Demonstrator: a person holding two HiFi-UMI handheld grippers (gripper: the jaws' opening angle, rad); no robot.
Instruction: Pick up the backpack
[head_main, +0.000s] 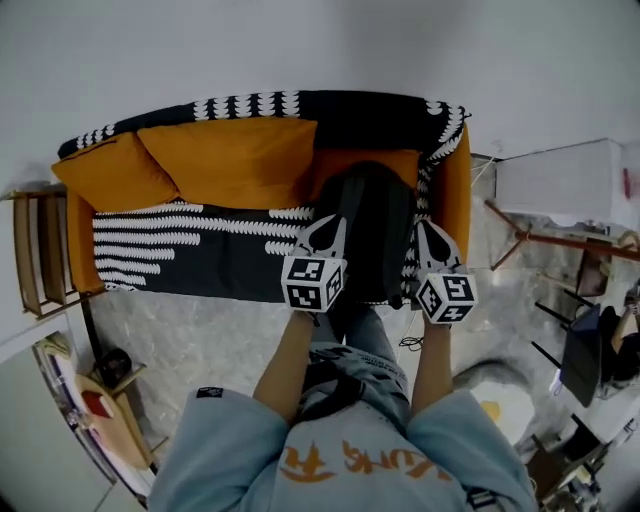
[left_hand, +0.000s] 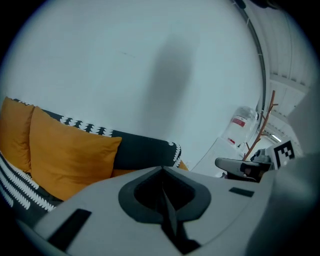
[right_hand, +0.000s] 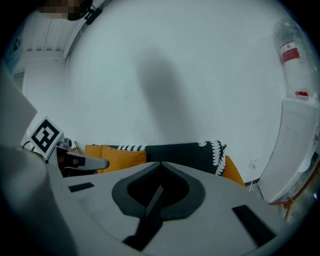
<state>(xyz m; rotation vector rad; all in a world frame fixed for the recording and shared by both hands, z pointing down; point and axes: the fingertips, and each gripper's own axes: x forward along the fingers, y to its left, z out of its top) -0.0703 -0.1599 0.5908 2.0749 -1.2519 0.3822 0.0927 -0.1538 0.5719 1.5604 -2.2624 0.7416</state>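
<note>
Spanning the sofa back-to-front, the backpack lies between left hand-held gripper and right hand-held gripper, both closed.

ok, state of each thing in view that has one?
Left gripper: shut, empty.
Right gripper: shut, empty.
Backpack: on the sofa seat at its right end, between the two grippers, not held.
Cushions: propped against the sofa back.
</note>
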